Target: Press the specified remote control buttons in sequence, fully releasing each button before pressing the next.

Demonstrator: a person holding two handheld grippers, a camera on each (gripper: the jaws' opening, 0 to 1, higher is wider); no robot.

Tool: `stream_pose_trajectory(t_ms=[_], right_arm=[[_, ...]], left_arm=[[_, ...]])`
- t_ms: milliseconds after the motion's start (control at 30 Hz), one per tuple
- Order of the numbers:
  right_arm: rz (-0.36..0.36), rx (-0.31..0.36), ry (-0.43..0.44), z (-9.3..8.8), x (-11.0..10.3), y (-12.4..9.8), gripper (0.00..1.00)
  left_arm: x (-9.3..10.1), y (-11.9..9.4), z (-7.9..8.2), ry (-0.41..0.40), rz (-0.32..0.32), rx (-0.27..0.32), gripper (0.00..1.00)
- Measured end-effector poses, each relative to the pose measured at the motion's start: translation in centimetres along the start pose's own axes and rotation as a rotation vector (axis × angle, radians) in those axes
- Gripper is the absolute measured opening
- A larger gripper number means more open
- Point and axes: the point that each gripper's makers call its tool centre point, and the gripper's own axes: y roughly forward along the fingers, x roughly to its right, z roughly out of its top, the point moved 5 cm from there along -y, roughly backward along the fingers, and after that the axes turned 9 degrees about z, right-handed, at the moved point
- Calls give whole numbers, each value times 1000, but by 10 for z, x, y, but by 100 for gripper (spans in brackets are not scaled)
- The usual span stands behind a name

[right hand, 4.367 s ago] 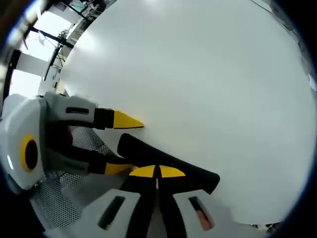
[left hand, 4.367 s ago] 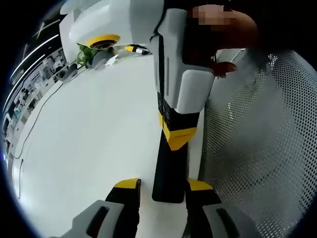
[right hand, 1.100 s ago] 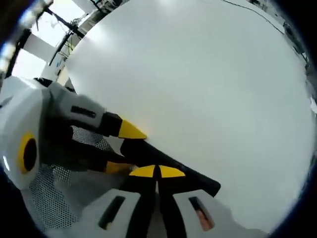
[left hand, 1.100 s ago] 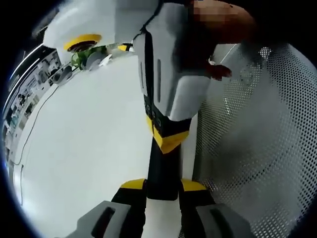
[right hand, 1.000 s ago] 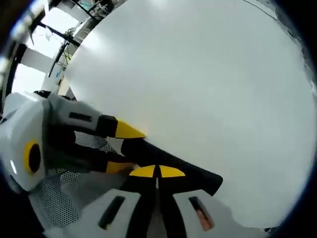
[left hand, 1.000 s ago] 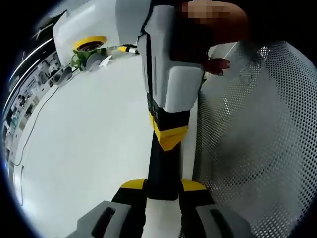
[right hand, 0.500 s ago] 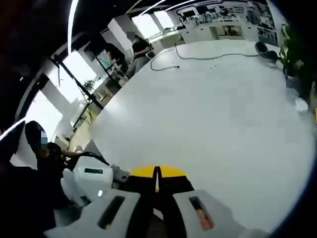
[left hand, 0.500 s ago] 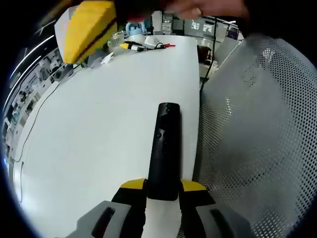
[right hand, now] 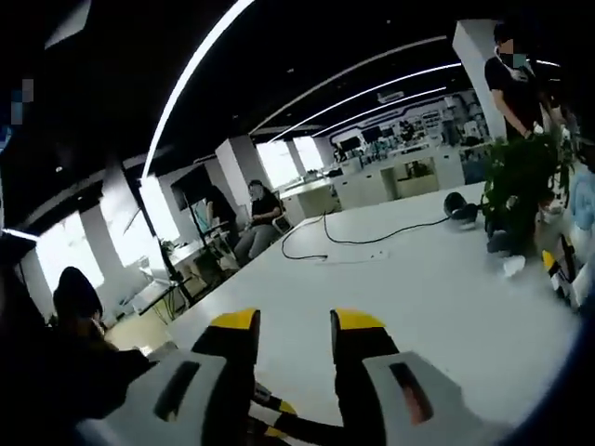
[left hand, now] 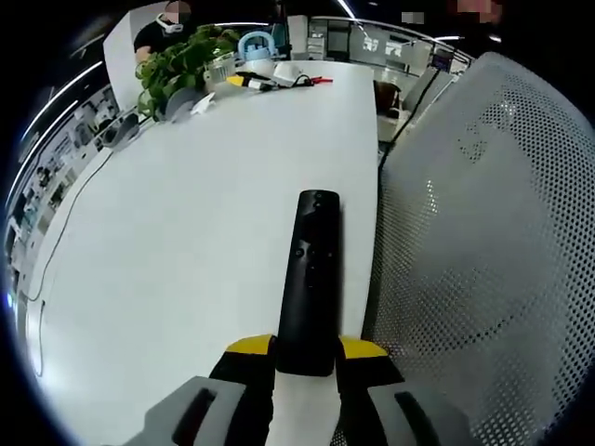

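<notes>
A long black remote control (left hand: 310, 269) lies lengthwise on the white table (left hand: 186, 232), its buttons facing up and its near end clamped between my left gripper's (left hand: 307, 348) yellow-tipped jaws. My right gripper (right hand: 295, 325) is raised well above the table and points out across the room. Its two yellow-tipped jaws stand apart with nothing between them.
A grey perforated chair back (left hand: 474, 242) fills the right side beside the table edge. A potted plant (left hand: 177, 70), cables and small items (left hand: 270, 79) sit at the table's far end. A black cable (right hand: 353, 243) and a plant (right hand: 521, 177) lie on the long table; people sit and stand beyond.
The right gripper, shut and pressing down on the remote earlier, has lifted away out of the left gripper view and opened. The left gripper closed on the remote's near end and keeps holding it.
</notes>
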Motion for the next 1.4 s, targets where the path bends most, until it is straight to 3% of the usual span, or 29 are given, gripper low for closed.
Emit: stream_pose_trajectory(t_ms=[133,233,300,400,567,767,900,933,1033,1133,1400], right_arm=[[-100,38,-107,-4,11,-19,64],[-228,16,-134,-18,22,-32,63],[-271,22,-135,-25,25,-39,61],[-328,79,-170,-27,31,-46,71],[-477,79,-306,-32,50,-52,81],[-455,97,-310,-24,43,-47,84],[-430,167,-333,-10,35,-40,87],[-409,161,-365,-13,34,-38,87],[-423,80,-343,-25,40,-39,85],[-405,80,-286,-27,43,-37,89],[-431,16,-296,-34,46,-37,83]], left_arm=[[0,0,0,-1,2,3,25],[0,0,0,-1,2,4,25],[0,0,0,-1,3,6,25],[0,0,0,-6,4,8,25],[-1,0,0,-17,2,4,25],[-1,1,1,-15,8,-13,25],[-1,1,1,-5,7,-5,25],[-1,1,1,-3,7,-6,25],[-2,1,1,8,0,-10,24],[-2,1,0,27,-8,-1,24],[-13,0,1,86,-28,-33,23]])
